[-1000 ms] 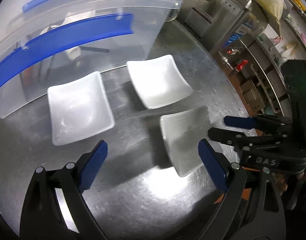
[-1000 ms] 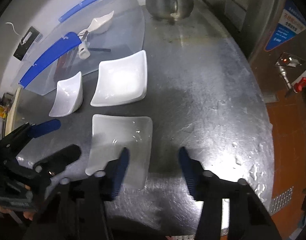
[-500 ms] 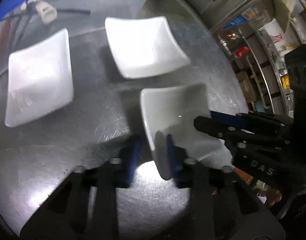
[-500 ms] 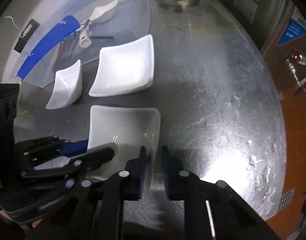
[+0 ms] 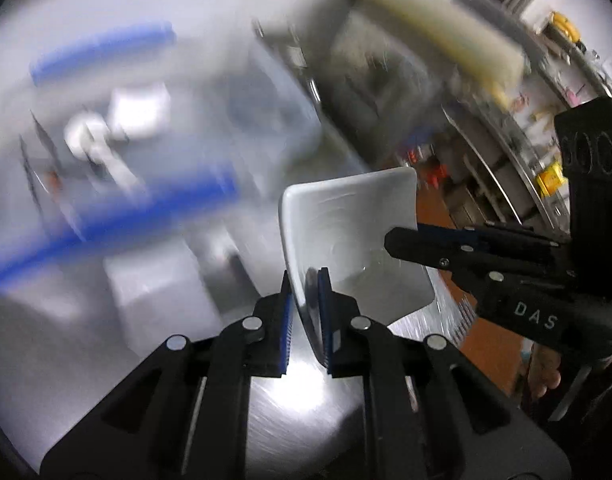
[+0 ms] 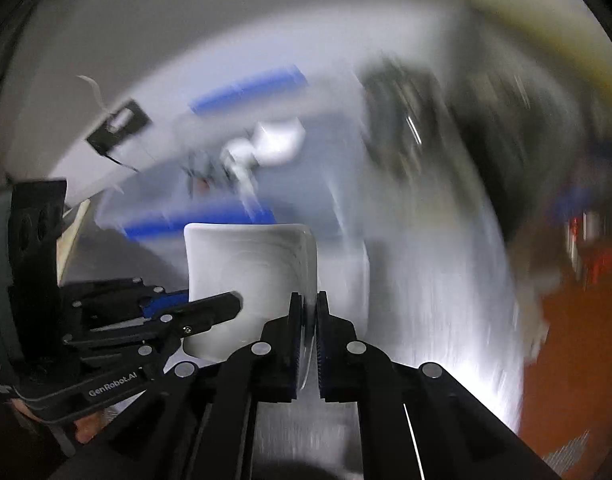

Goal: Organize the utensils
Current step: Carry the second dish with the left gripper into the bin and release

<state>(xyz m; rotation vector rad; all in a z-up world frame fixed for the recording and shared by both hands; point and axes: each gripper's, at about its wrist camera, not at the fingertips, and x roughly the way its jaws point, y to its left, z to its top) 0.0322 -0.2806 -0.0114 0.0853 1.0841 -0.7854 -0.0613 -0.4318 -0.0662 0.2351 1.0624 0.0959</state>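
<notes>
While the left gripper [image 5: 306, 312] closes its fingers and the right gripper [image 6: 309, 332] pinches opposite rims, the square white ceramic dish [image 5: 353, 240] hangs clear of the steel worktop [image 5: 306, 400], not yet in the clear plastic blue-handled bin [image 5: 118, 196]; another dish waits.

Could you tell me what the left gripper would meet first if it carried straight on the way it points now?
The left gripper is closing on the white square dish's rim; beyond that, probably the clear bin with blue handles, though blur leaves depth uncertain.

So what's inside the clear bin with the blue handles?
Through heavy blur, the clear bin shows a white scoop-like utensil and a few thin dark utensils. Anything more on its floor can't be made out.
</notes>
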